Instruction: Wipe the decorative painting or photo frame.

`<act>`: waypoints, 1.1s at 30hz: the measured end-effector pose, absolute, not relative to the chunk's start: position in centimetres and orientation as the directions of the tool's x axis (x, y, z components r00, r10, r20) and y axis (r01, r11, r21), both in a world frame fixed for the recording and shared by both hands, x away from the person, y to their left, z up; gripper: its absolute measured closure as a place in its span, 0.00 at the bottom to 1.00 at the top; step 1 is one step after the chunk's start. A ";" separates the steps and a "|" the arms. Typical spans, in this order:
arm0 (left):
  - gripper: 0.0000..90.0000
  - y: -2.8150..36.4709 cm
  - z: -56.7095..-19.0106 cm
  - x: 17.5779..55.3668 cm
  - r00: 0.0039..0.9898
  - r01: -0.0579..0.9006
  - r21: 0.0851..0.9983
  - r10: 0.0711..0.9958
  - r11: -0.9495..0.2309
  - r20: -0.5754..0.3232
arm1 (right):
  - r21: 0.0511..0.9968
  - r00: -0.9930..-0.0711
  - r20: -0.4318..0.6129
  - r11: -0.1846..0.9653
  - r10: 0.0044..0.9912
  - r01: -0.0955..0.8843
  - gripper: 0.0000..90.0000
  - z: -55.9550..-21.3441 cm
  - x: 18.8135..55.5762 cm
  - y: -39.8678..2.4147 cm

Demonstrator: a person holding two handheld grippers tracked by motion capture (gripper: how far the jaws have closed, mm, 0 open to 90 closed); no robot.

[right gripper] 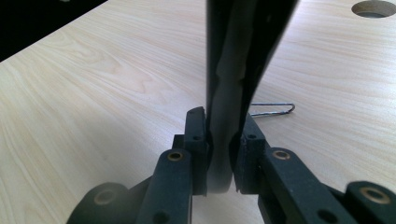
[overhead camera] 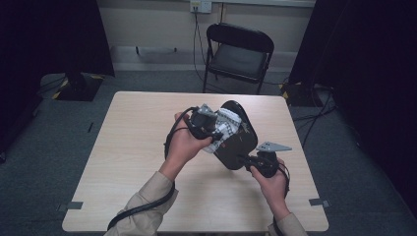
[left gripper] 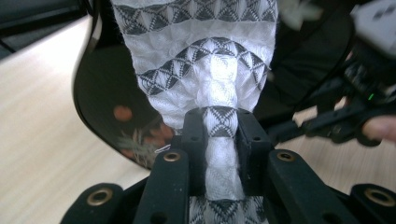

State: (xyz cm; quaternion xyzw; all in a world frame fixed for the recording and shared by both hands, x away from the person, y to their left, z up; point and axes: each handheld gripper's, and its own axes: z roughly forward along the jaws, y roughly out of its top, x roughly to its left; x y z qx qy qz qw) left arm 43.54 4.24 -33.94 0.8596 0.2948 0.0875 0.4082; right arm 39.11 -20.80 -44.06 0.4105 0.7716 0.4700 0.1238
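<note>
Left tool [left gripper: 219, 154]: black jaws clamped on a bunched neck of the cloth.
Cloth [left gripper: 205, 70]: white, crinkled weave with grey bands of small triangles, draped over the tray, above the tabletop.
Tray [overhead camera: 236, 142]: glossy black, oval, thin-rimmed (a painted orange and green sprig near its edge), held tilted above the tabletop between both tools.
Right tool [right gripper: 220, 154]: jaws pinched on the tray's thin edge.
Tabletop [overhead camera: 133, 142]: pale wood grain.
Wire clip [right gripper: 275, 109]: thin metal, lying flat.
</note>
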 end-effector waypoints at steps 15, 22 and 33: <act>0.85 4.6 -39.8 42.8 0.803 0.497 0.700 0.578 -0.512 -0.147 | 0.827 -0.633 0.195 0.221 0.749 0.517 0.88 -44.1 39.1 -20.8; 0.85 4.7 -42.2 42.4 0.797 0.524 0.677 0.579 -0.516 -0.176 | 0.827 -0.633 0.195 0.221 0.749 0.517 0.88 -44.1 39.1 -20.8; 0.85 4.9 -45.2 41.6 0.787 0.556 0.646 0.580 -0.522 -0.209 | 0.827 -0.632 0.196 0.220 0.749 0.517 0.88 -44.1 39.1 -20.8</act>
